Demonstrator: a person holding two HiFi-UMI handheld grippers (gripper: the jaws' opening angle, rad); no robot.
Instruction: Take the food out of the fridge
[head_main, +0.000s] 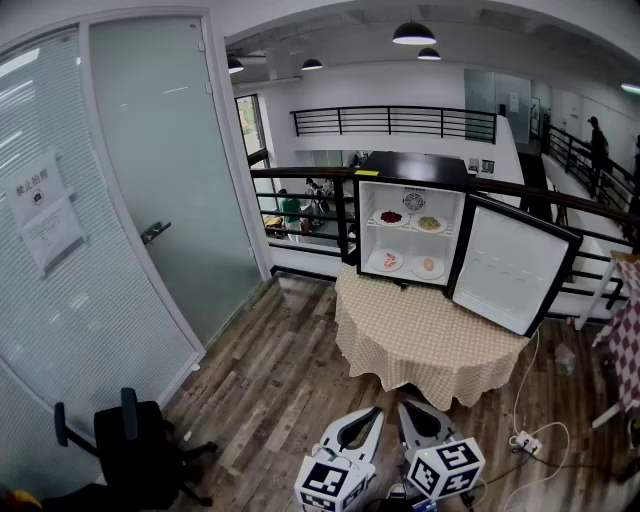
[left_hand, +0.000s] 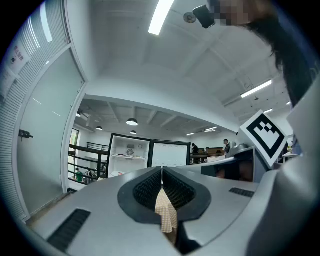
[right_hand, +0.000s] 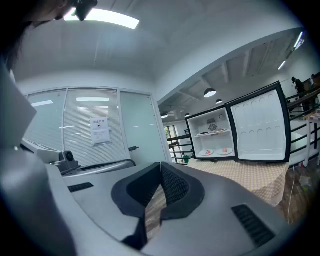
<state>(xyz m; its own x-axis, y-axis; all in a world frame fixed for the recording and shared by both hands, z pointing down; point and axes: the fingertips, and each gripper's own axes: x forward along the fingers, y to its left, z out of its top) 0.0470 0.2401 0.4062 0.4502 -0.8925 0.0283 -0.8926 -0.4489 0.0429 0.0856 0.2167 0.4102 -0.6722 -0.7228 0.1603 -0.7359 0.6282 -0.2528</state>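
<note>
A small black fridge (head_main: 412, 225) stands on a round table with a checked cloth (head_main: 420, 340), its door (head_main: 512, 265) swung open to the right. Inside, two plates of food sit on the upper shelf (head_main: 390, 217) (head_main: 429, 223), and two more lie on the lower level (head_main: 386, 261) (head_main: 428, 266). My left gripper (head_main: 376, 412) and right gripper (head_main: 404, 407) hover side by side over the floor, well short of the table. Both are shut with nothing in them. The left gripper view shows its shut jaws (left_hand: 162, 170) facing the fridge (left_hand: 131, 156). The right gripper view shows its shut jaws (right_hand: 160, 165), with the fridge (right_hand: 215, 139) off to the right.
A frosted glass door with a handle (head_main: 155, 232) lines the left side. A black office chair (head_main: 135, 445) stands at the lower left. A black railing (head_main: 300, 205) runs behind the table. A power strip and cables (head_main: 525, 440) lie on the wood floor at the right.
</note>
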